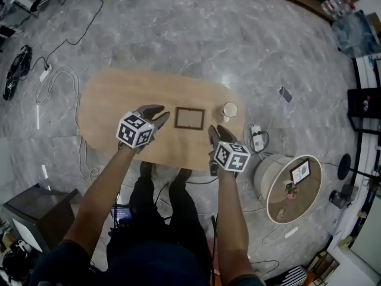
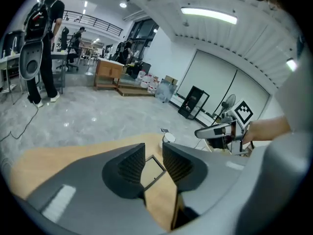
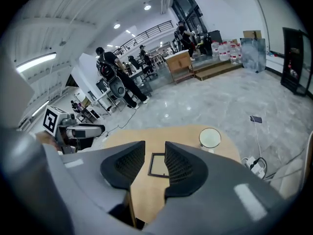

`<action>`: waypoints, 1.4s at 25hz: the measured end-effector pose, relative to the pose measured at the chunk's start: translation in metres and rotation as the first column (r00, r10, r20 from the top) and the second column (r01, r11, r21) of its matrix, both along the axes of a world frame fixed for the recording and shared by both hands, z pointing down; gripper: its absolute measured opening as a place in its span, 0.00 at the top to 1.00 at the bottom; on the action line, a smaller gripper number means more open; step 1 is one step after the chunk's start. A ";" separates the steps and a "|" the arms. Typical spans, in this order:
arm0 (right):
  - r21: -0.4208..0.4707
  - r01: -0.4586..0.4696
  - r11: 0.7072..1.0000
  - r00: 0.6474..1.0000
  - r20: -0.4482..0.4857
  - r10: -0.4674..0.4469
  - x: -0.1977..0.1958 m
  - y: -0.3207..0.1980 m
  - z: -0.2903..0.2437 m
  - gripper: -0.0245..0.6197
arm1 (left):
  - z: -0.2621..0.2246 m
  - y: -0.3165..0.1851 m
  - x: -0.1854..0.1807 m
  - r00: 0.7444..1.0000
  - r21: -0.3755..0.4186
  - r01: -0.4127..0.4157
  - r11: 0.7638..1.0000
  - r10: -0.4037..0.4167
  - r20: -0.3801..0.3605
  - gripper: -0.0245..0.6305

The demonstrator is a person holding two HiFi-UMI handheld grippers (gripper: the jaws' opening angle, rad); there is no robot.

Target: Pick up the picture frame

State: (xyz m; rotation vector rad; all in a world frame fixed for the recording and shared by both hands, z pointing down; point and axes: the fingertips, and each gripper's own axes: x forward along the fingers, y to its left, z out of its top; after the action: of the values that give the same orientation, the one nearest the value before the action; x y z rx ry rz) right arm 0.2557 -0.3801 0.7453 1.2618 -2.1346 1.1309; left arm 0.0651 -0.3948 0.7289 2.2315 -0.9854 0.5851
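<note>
A small dark-framed picture frame (image 1: 189,118) lies flat near the middle of the oval wooden table (image 1: 113,100). My left gripper (image 1: 159,114) hovers just left of it, open and empty. Over the table's near edge, just right of the frame, my right gripper (image 1: 218,131) is also open and holds nothing. In the left gripper view the frame (image 2: 152,169) shows through the gap of the left gripper (image 2: 153,148). In the right gripper view the frame (image 3: 159,165) lies beyond the right gripper (image 3: 154,146).
A white cup (image 1: 229,110) stands right of the frame, also the cup (image 3: 210,138). A round side table (image 1: 271,177) sits at the right. A power strip (image 1: 257,137), a phone (image 1: 286,94) and cables (image 1: 53,76) lie on the floor. People (image 2: 46,48) stand far off.
</note>
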 end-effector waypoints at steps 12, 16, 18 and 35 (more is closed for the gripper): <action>-0.177 0.037 0.984 0.999 -0.020 -0.042 -0.007 -0.018 0.154 0.75 | 0.163 -0.006 0.012 0.997 -0.247 0.077 0.966 -0.075 0.018 0.79; -0.205 0.059 0.977 0.998 -0.026 -0.065 -0.012 -0.023 0.187 0.75 | 0.204 -0.002 0.017 0.996 -0.303 0.093 0.949 -0.090 0.024 0.78; -0.217 0.069 0.974 0.996 -0.033 -0.078 -0.014 -0.025 0.202 0.75 | 0.222 -0.001 0.018 0.994 -0.318 0.105 0.942 -0.099 0.035 0.78; -0.290 0.152 0.945 0.980 -0.081 -0.182 -0.021 -0.017 0.265 0.82 | 0.283 0.003 0.027 0.983 -0.377 0.182 0.908 -0.167 0.073 0.85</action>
State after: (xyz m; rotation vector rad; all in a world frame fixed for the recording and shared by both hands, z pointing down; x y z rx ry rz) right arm 0.2344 -0.3974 1.0103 0.9701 -1.8815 1.2139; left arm 0.0921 -0.3922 1.0121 1.7731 -0.9827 0.6776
